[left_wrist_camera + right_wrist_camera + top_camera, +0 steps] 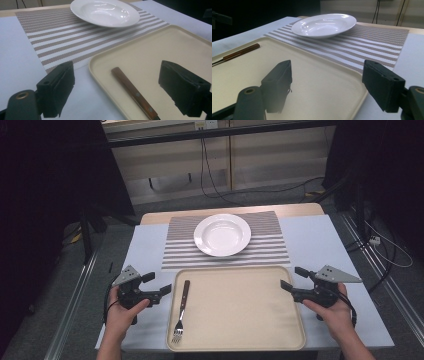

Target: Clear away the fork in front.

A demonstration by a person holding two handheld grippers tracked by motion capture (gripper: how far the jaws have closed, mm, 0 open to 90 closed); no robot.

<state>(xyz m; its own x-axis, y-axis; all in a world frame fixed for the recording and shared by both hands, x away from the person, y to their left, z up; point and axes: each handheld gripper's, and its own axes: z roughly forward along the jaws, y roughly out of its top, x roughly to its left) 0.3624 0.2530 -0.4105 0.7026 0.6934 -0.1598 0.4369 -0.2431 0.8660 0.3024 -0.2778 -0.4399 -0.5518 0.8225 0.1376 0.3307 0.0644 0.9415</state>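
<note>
At the lower left of the high view, the left gripper (pixel 159 286) hovers with fingers spread beside the fork (pixel 181 312) lying on the tray (pixel 240 340), seemingly lined up to grasp its wooden handle, while the right gripper (pixel 292 279) waits open.

high view: above, looking down | gripper views: low, close, opposite sides | shared: tray (pixel 240 320), plate (pixel 222 234)

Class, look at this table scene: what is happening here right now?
A person holds a gripper in each hand at either side of a beige tray. The left gripper is open beside the fork lying on the tray's left side. The right gripper is open and empty. A white plate sits on the striped mat.
</note>
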